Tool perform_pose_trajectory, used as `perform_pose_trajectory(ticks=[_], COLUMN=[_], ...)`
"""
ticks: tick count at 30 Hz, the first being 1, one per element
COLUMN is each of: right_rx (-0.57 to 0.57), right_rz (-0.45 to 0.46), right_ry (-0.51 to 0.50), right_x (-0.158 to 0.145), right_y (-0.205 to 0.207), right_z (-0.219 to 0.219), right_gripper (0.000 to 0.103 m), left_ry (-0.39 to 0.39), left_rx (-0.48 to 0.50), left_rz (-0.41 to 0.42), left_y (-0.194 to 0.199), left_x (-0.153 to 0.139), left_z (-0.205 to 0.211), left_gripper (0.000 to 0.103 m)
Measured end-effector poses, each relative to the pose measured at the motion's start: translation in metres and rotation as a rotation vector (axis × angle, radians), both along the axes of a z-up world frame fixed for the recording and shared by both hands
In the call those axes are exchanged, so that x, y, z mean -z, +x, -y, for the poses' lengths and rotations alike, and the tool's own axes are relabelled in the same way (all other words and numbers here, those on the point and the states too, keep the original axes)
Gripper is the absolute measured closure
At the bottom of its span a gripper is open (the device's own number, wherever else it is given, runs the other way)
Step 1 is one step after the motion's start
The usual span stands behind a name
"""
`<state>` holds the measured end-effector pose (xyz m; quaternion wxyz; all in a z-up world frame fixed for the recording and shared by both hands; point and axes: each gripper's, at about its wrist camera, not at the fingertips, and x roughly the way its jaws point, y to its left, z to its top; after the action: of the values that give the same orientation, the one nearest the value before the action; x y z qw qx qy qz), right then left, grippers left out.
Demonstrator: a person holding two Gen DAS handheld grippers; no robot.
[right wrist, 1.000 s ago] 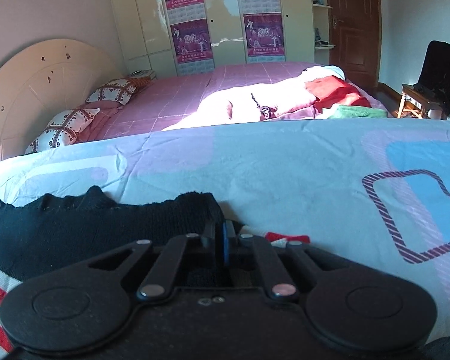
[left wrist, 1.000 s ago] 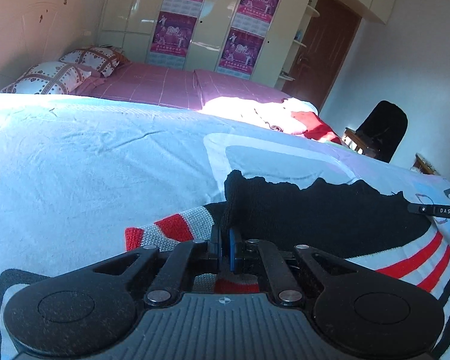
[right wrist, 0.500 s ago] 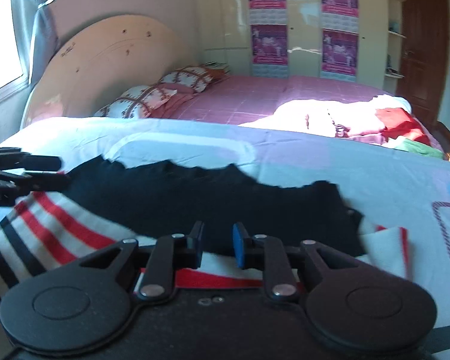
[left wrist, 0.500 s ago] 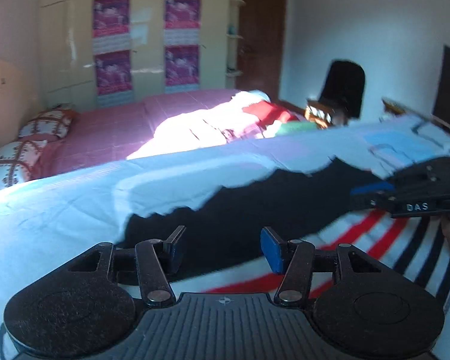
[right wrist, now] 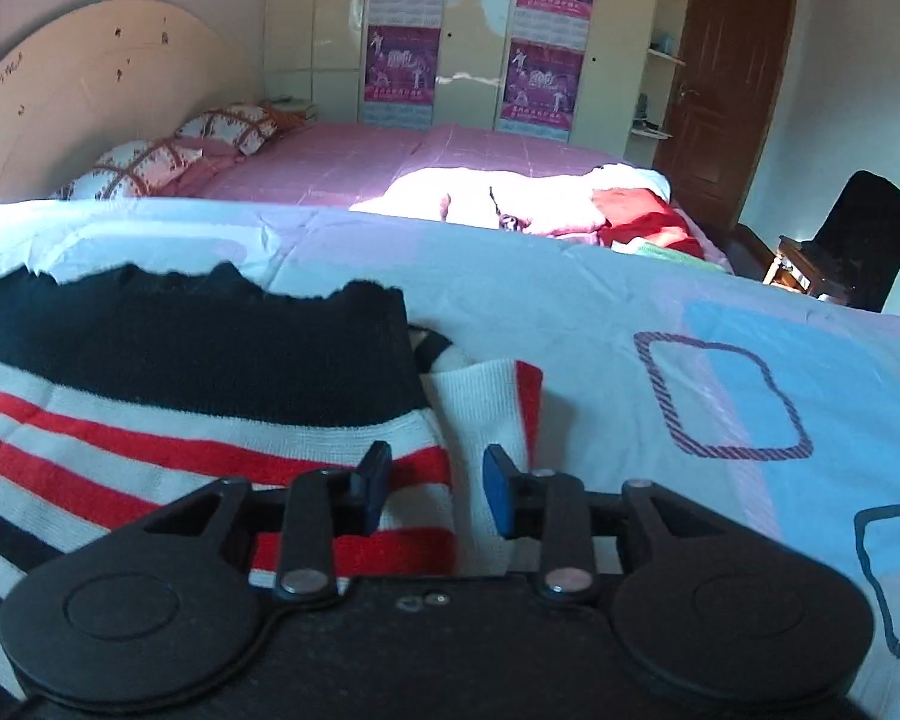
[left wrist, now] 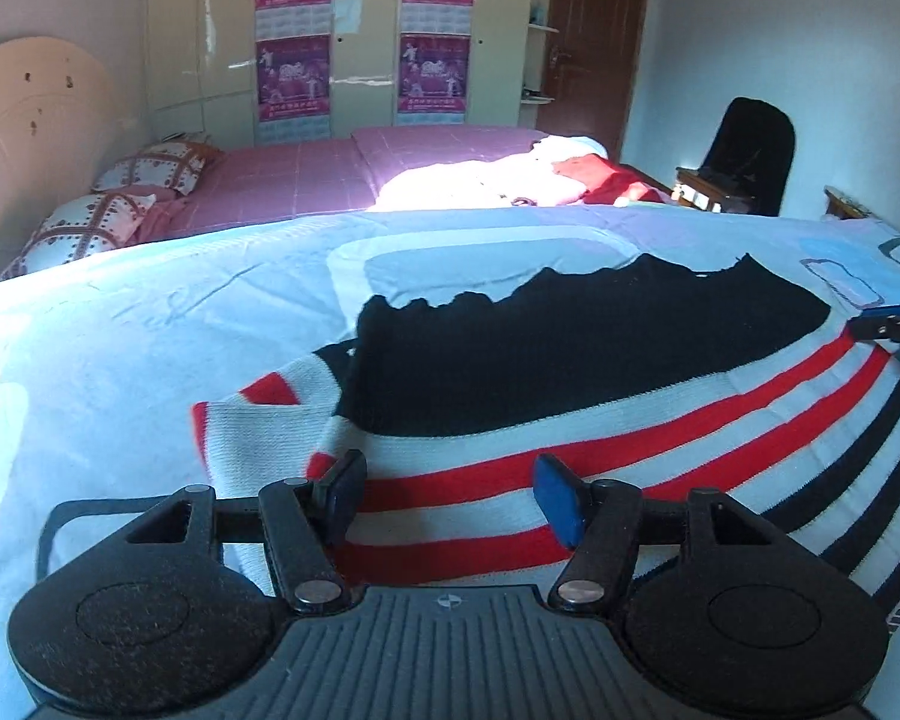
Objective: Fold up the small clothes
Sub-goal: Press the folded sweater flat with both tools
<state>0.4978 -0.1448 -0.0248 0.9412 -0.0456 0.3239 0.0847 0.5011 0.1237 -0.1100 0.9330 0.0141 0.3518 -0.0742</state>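
Above the striped sweater (left wrist: 570,420): both grippers' jaws just opening, nothing held.

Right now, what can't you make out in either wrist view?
- Sweater: near hem hidden behind the left gripper body; left wrist.
- Right gripper: cut off by the frame edge; left wrist.
- Clothes pile on the pink bed: overexposed by sun; right wrist.

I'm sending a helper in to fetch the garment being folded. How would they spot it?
On the near bed, with its pale blue patterned sheet, lies a knitted sweater. It has a black band above red, white and black stripes, unlike the sunlit clothes pile on the pink bed.
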Motion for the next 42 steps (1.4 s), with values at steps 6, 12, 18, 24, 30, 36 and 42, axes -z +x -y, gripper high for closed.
perform_pose_trajectory(ticks=[6,12,18,24,30,36,42], right_rx=[-0.25,-0.295,-0.315,-0.148,-0.106,-0.068,-0.093], right_rz=[-0.009,-0.126,-0.1,-0.075,-0.09,-0.12,-0.095], right_ry=[0.083,0.018,-0.069,-0.226,-0.199,-0.181,-0.147], right_x=[-0.006,0.03,0.024,0.03,0.034,0.024,0.015], right_y=[-0.071,-0.091,-0.098,-0.112,-0.112,-0.106,-0.106], right_z=[-0.074,-0.127,-0.122,-0.024,-0.005,-0.009,-0.02], right_gripper=[0.075,0.074,0.073,0.073,0.071,0.07,0.071], left_ry=[-0.063,-0.023,0.063,0.081,0.085,0.117,0.123], left_rx=[0.068,0.045,0.048,0.001,-0.003,-0.037,-0.052], left_rz=[0.076,-0.026,0.024,0.003,-0.016,-0.03,-0.017], left_y=[-0.051,-0.07,-0.092,-0.124,-0.119,-0.116,-0.114], left_x=[-0.028,0.01,0.01,0.012,0.011,0.004,-0.004], left_z=[0.051,0.101,0.102,0.042,0.036,0.047,0.053], left_gripper=[0.041,0.041,0.038,0.039,0.038,0.037,0.037])
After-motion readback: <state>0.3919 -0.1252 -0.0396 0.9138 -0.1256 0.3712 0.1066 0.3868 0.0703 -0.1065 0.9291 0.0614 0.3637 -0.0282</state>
